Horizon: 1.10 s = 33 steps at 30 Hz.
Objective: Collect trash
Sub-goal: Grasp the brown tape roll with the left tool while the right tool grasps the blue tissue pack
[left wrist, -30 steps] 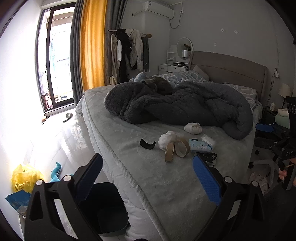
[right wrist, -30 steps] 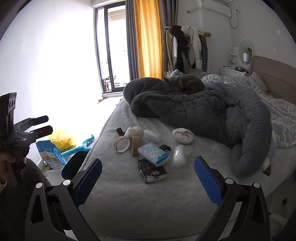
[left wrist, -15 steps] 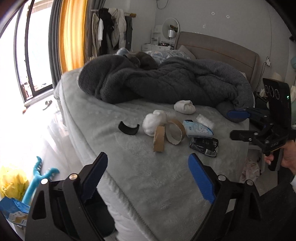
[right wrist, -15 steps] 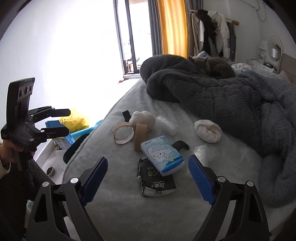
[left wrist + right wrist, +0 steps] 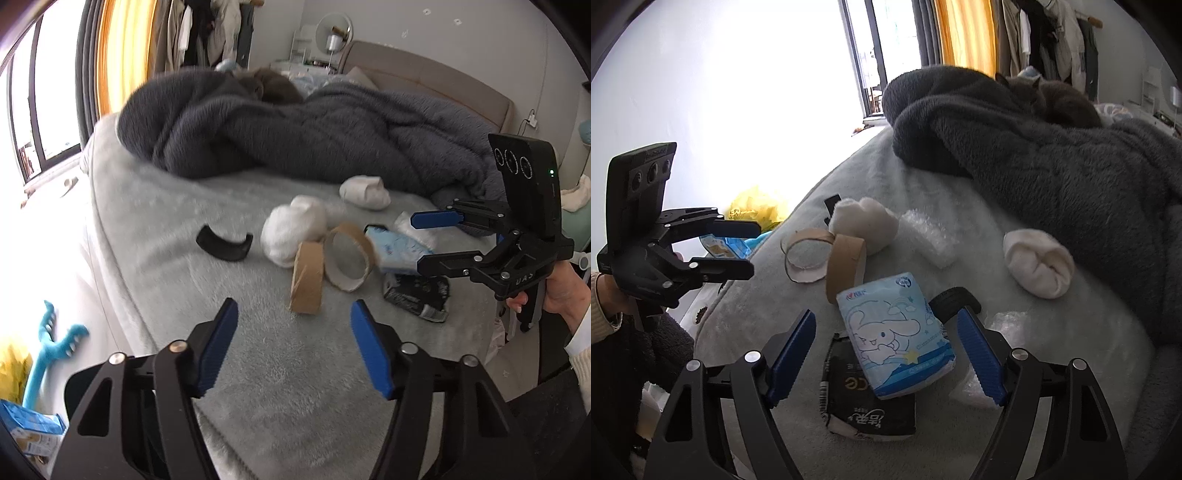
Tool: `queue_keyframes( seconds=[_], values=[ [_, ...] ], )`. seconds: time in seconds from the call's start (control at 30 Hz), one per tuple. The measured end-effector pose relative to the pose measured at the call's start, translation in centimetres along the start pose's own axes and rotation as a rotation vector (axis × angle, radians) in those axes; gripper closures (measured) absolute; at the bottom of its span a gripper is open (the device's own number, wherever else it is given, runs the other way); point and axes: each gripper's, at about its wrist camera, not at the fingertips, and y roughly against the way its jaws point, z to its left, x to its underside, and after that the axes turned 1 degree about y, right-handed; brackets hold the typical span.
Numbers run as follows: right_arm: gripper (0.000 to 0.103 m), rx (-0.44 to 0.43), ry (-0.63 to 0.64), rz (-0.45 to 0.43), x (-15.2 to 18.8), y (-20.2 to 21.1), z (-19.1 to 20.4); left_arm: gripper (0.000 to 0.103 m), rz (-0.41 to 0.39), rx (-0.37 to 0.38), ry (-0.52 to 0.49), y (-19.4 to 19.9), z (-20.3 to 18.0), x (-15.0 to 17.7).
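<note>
My left gripper hovers above the near edge of the bed, jaws spread wide and holding nothing; directly ahead of its fingers stands a brown tape roll on edge, with a torn cardboard ring leaning just beyond it to the right and a white wad behind both. A curved black piece lies ahead to the left. My right gripper, likewise wide and empty, brackets a blue tissue pack that rests on a black packet. Farther ahead to its right lies a rolled white sock, near the grey blanket.
</note>
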Motion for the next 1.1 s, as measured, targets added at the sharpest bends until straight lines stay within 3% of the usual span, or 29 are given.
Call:
queue_keyframes(
  seconds=[0.1, 0.67, 0.8, 0.87, 1.1],
  values=[
    [0.024, -0.002, 0.004, 0.025, 0.2, -0.8, -0.2, 0.048, 0.022, 0.007, 0.006, -1.1, 0.3, -0.2],
    [0.029, -0.034, -0.012, 0.045, 0.3, -2.4, -0.6, 0.061, 0.028, 0.061, 0.041, -3.6, -0.5, -2.6],
    [0.036, -0.023, -0.013, 0.054, -0.1, -2.5, -0.6, 0.069, 0.042, 0.08, 0.057, -3.9, -0.5, -2.7],
    [0.04, -0.009, 0.001, 0.07, -0.2, -2.6, -0.4, 0.078, 0.046, 0.077, 0.062, -4.0, -0.4, -2.7],
    [0.044, 0.019, -0.021, 0.058, -0.9, -2.0, -0.4, 0.083, 0.03, 0.113, 0.074, -3.4, -0.2, -2.9]
  ],
)
